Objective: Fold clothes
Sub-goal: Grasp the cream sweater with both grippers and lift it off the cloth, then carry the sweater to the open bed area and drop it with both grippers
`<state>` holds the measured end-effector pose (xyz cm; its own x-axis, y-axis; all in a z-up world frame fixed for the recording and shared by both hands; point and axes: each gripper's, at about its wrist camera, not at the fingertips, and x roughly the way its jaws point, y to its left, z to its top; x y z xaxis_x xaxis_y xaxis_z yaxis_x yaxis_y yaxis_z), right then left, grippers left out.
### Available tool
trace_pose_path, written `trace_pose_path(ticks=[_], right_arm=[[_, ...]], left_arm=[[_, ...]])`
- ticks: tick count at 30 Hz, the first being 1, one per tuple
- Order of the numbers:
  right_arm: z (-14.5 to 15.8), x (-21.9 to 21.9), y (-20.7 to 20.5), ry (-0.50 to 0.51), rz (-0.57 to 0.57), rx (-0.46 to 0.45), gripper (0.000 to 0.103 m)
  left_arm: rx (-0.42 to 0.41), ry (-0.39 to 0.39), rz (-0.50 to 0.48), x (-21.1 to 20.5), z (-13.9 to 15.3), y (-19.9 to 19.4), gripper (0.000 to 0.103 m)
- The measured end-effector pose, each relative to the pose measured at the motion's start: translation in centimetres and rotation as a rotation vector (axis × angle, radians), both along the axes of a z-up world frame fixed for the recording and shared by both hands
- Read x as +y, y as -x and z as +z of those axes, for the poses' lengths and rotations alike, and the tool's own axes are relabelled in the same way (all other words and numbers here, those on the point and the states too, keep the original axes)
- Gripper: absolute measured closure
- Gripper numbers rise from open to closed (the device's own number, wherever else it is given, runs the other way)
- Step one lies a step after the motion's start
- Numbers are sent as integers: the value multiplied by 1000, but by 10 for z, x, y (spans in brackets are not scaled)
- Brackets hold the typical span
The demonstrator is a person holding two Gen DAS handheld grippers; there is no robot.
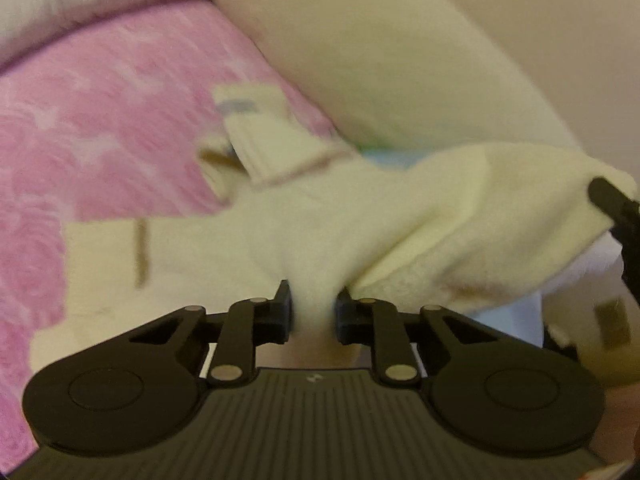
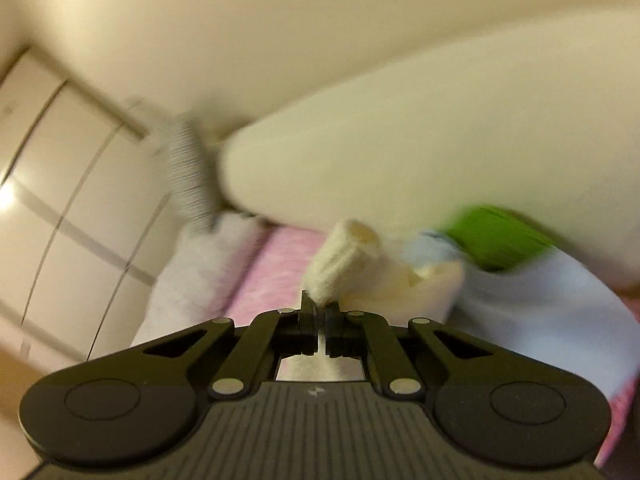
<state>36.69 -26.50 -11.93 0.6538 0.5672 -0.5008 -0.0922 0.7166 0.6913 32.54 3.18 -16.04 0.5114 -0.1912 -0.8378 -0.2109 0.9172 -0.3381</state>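
On the pink bed cover, backed by a big cream pillow, lies the cream garment, long axis running left to right, ribbed cuff pointing away. Left hand-held gripper pinched on a fold; right hand-held gripper clamped on the cuff. Green and white items blurred beyond reading.

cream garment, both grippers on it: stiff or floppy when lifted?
Probably floppy: the cream garment bunches into folds where the left gripper pinches it. Likely light: the right gripper holds up its ribbed cuff by a thin pinch. Fleecy surface, so probably not slippery.
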Motion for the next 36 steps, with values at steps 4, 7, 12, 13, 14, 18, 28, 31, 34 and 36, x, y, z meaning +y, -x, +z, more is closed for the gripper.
trace_pose_path(ticks=[4,7,12,13,14,18,28,31,34,36], right_arm=[[45,50,3,-34,164,-100,98],[81,95,14,-60,305,-176,98],[137,174,56,-133,545,-289,98],[147,189,68,-148,589,-308,98],[159,205,82,-162,631,-325,98],[199,271,146,-201,775,-375,97],[251,395,306,-338,949,-434,97],[259,419,344,-367,959,-430,97],[262,439,380,-363,956,-420,97],[256,455,396,-325,957,-377,97]], left_arm=[[-83,-23,119,40,40,44,91],[-147,-10,241,78,69,93,93],[-261,-27,415,133,121,191,97],[-277,-36,447,142,129,212,97],[-293,-46,479,151,136,233,97],[-327,-84,599,185,164,320,97],[-350,-272,755,271,246,514,97],[-339,-336,764,291,265,556,97],[-291,-374,766,306,272,588,97],[-239,-376,776,316,264,602,97]])
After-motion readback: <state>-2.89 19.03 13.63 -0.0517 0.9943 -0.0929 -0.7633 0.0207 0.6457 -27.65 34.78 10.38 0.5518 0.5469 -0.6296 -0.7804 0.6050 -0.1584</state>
